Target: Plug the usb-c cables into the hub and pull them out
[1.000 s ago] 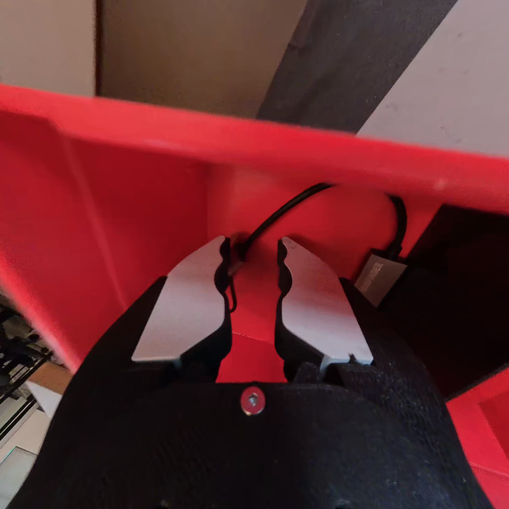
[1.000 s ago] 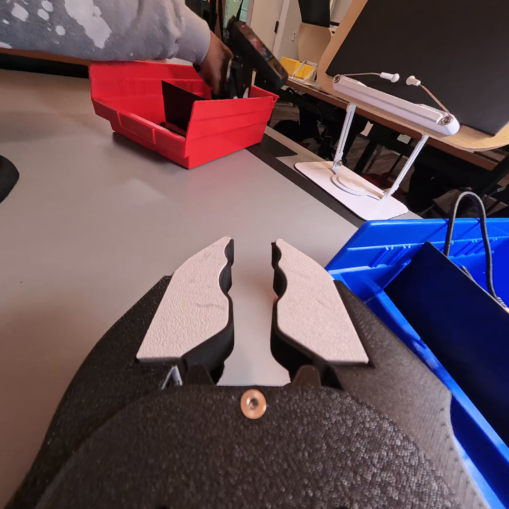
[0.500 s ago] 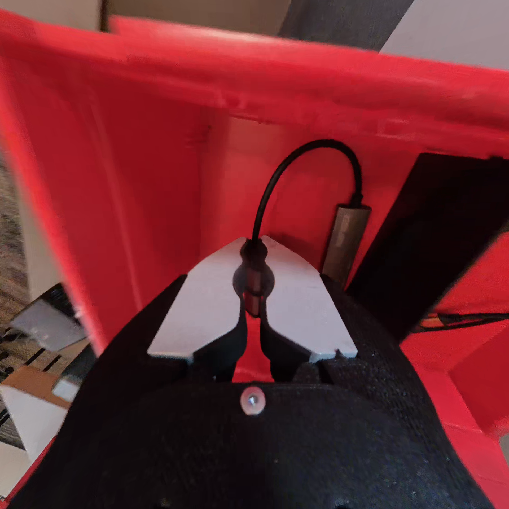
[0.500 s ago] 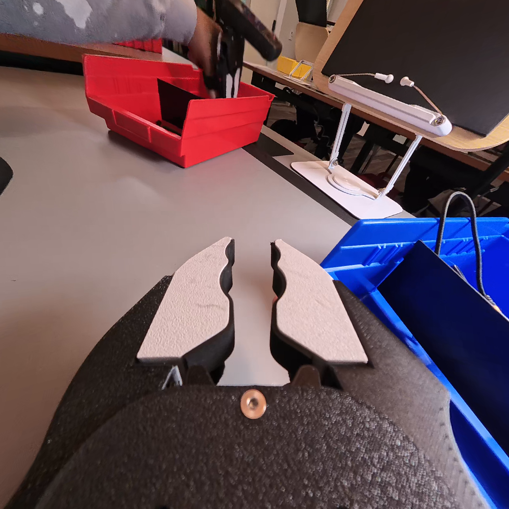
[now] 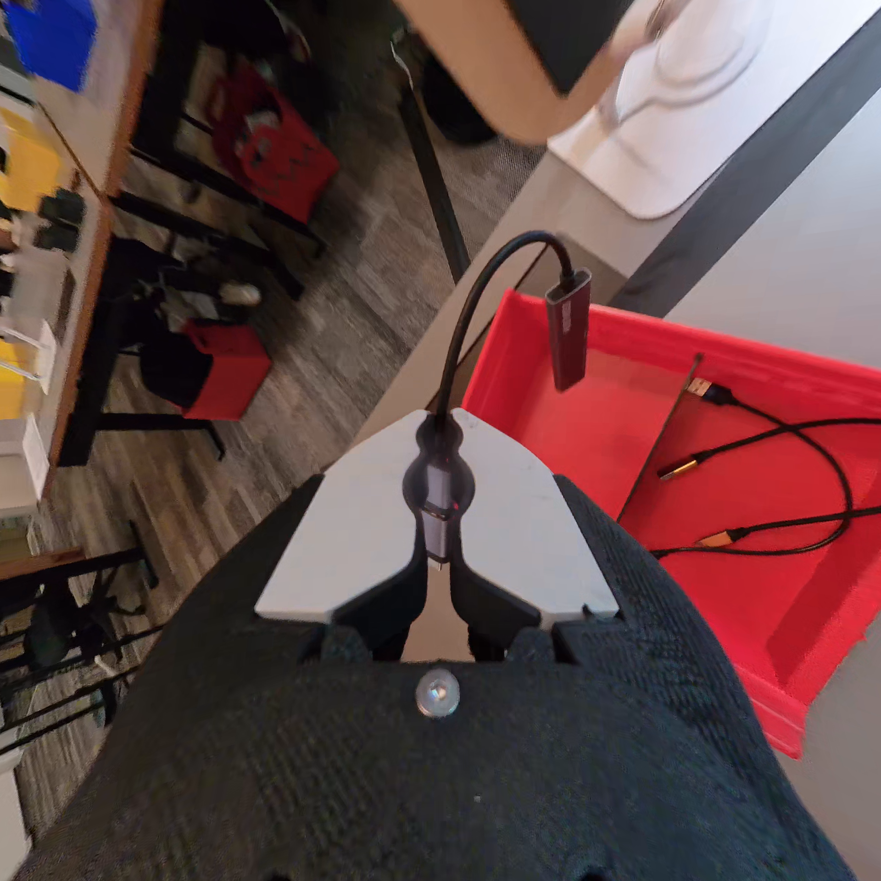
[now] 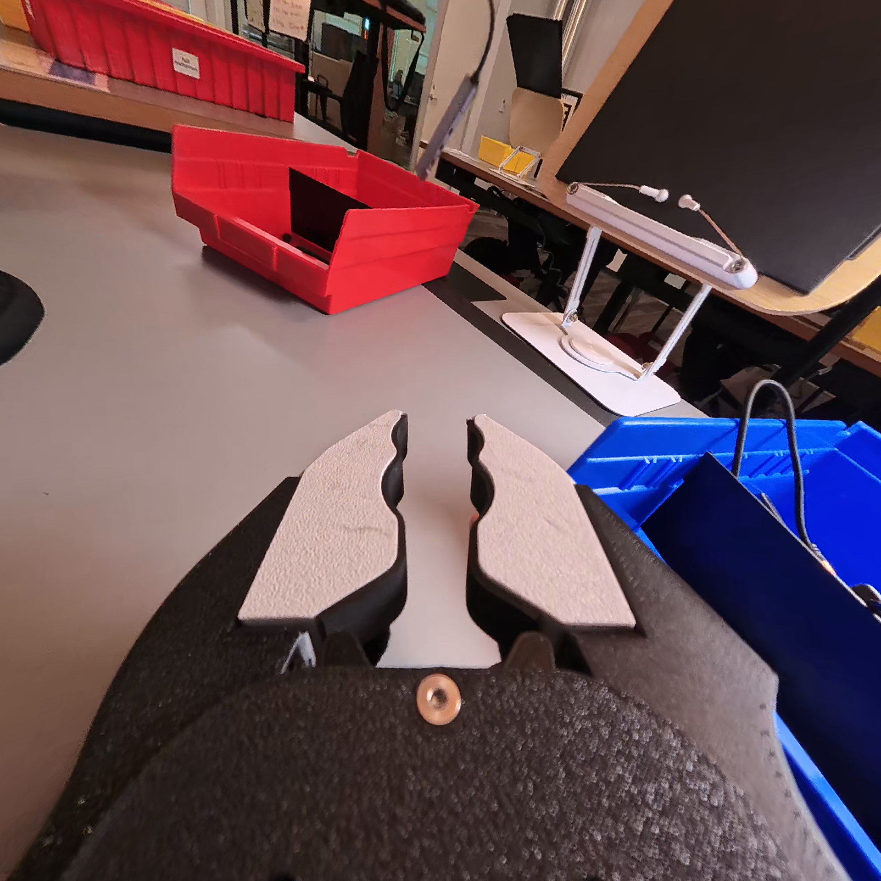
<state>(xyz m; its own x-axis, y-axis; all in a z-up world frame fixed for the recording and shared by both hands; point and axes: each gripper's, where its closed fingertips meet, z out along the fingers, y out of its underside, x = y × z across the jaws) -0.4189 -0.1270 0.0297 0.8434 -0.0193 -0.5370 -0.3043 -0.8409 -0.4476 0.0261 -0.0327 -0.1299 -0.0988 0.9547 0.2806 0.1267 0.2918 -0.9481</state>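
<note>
Two bins (image 6: 333,229) on grey table (image 6: 143,381); left jaws pinch hub plug (image 5: 436,491), right jaws spread.

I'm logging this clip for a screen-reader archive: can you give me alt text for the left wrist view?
The left claw is shut on the plug of the hub's short black lead, so the grey hub dangles above the red bin. Black cables with orange connectors lie in the bin, beyond its dark divider.

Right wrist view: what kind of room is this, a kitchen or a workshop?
Probably a workshop or lab, not a kitchen. Long tables carry plastic parts bins, a red bin and a blue bin with cables, and a white stand sits alongside.
</note>
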